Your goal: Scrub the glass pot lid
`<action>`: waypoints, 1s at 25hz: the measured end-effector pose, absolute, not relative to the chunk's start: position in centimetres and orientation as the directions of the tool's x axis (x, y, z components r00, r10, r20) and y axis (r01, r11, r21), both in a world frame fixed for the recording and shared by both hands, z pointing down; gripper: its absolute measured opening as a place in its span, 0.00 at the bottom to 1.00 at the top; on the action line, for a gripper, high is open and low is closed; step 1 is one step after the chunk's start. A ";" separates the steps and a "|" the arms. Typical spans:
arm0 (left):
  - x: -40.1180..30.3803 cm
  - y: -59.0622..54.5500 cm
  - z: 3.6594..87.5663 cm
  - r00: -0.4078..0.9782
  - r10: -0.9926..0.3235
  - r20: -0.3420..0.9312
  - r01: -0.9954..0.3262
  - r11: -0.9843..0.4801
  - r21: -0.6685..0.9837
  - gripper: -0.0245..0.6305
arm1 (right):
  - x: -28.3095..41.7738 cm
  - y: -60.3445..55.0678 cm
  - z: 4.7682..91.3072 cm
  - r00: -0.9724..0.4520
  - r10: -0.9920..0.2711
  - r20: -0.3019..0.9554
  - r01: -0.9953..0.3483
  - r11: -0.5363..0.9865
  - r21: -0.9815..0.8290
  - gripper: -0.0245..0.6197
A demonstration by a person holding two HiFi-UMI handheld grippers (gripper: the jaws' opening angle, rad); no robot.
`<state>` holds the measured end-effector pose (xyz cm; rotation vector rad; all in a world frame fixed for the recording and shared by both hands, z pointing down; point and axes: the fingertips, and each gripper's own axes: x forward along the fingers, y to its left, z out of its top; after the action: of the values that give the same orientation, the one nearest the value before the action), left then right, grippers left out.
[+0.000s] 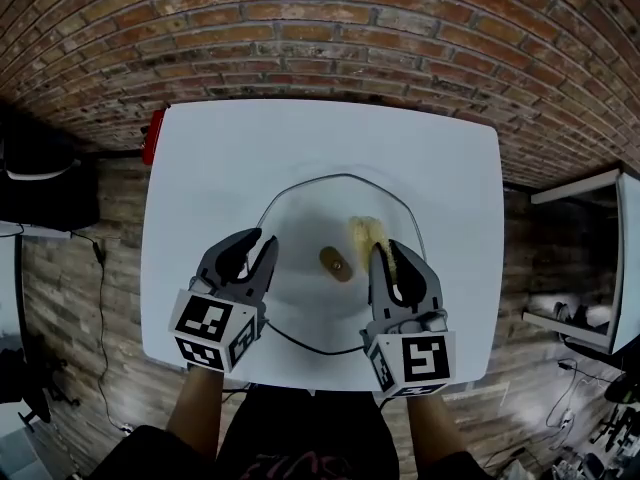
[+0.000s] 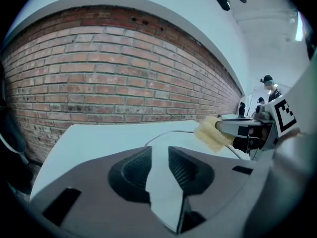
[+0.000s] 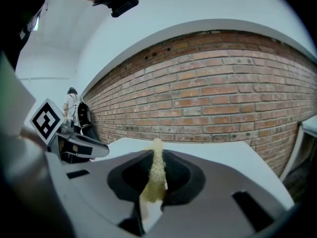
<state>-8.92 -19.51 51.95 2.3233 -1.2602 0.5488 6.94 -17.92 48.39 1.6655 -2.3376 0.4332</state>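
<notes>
Brick wall (image 1: 320, 28) across the top of the head view, white table (image 1: 200, 168) below it. On it the glass pot lid (image 1: 305, 213) lies flat near centre frame, brown knob (image 1: 336, 263) up. The right gripper (image 1: 390, 252) has its jaws clenched on a yellow sponge (image 1: 366, 234), and the sponge tip sits over the lid just right of the knob. The left gripper (image 1: 257, 240) is at the lid's left rim, jaws a little apart with nothing between them. Its own view shows only bare table and lid through the gap.

Step in hand, as I read it: scrubbing with the lid not pinned.
- I'd first get the left jaws onto the left rim or press down on it, since glass on a smooth table will likely skate under sideways sponge load.
- Then work the sponge in short arcs around the knob with the broad face down, not the thin edge, at moderate pressure.
- Grippers should be on opposite sides of the knob so they don't collide.

Hard to read:
- Whether the sponge touches the glass or hovers – no view settles it.
- The lid is transparent, so only the rim line and knob show, and the lower rim disappears behind both grippers.
- Can't tell if the lid is wet or soapy.
- A red object (image 1: 153, 135) at the table's upper-left edge shows only as a sliver, so I can't identify it.
- A person (image 2: 268, 83) far right in the left gripper view is too small to make out.
</notes>
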 end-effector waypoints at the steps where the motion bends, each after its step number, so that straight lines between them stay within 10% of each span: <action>1: -9.2 -19.5 52.2 0.501 -0.673 0.544 -0.854 -0.486 0.186 0.22 | 6.9 -17.8 48.4 -0.324 -0.874 0.361 -0.946 0.310 -0.099 0.13; 10: -11.6 -19.0 55.5 0.569 -0.575 0.588 -0.820 -0.445 0.359 0.44 | 6.5 -17.7 48.8 -0.333 -0.868 0.368 -0.942 0.321 -0.096 0.13; 18: -11.7 -18.4 57.3 0.578 -0.519 0.630 -0.814 -0.425 0.397 0.44 | 6.4 -17.9 48.6 -0.329 -0.870 0.367 -0.944 0.318 -0.090 0.13; 22: -11.9 -18.3 57.8 0.577 -0.512 0.637 -0.816 -0.406 0.412 0.42 | 6.3 -17.9 48.7 -0.328 -0.867 0.374 -0.944 0.317 -0.093 0.13; 25: -12.1 -18.3 57.9 0.562 -0.524 0.640 -0.826 -0.387 0.409 0.21 | 6.1 -17.9 48.8 -0.329 -0.866 0.376 -0.944 0.317 -0.096 0.13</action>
<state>-12.14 -18.34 57.91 2.0760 -1.0785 0.5370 6.08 -17.95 48.78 1.6424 -2.3297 0.4378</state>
